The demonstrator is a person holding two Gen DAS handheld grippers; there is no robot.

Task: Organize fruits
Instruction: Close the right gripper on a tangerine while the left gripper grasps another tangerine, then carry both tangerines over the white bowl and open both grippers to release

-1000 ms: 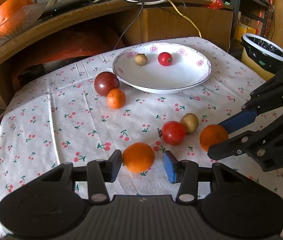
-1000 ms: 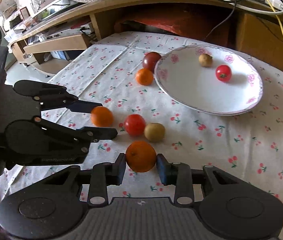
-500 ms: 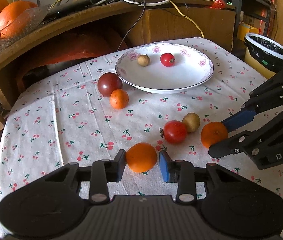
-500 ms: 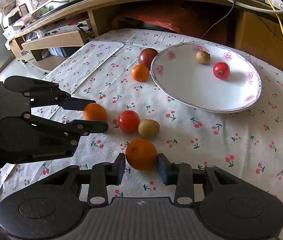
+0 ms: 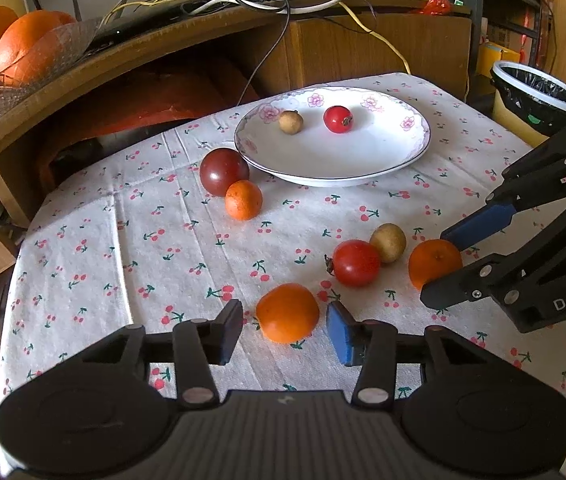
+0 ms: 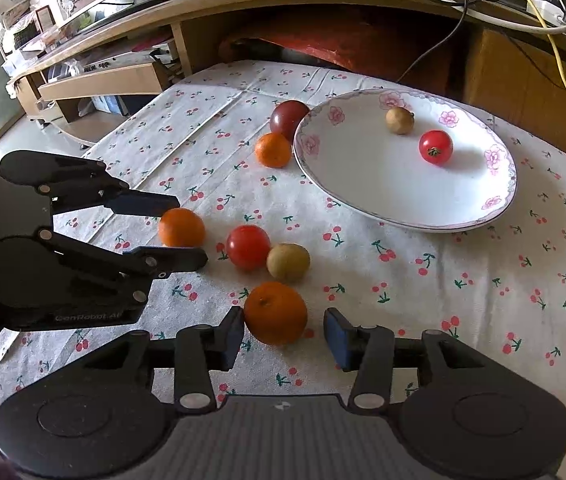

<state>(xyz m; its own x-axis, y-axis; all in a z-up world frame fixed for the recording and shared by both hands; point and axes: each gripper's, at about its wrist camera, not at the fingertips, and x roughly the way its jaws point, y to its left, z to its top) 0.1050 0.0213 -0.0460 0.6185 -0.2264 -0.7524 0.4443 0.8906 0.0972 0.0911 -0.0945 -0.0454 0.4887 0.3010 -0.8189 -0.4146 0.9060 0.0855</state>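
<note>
Both my grippers, left gripper (image 5: 285, 330) and right gripper (image 6: 283, 336), had reopened, freeing each orange (image 5: 287, 313) on the cloth, unplated.

Cloth (image 5: 187, 248) left open – tomato (image 5: 356, 263) blocks centre

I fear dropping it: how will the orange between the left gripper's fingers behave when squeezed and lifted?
The orange is round and sits on the flat tablecloth, so an off-centre push would probably roll it. Its skin looks smooth and firm, so the left gripper should hold it if centred.
</note>
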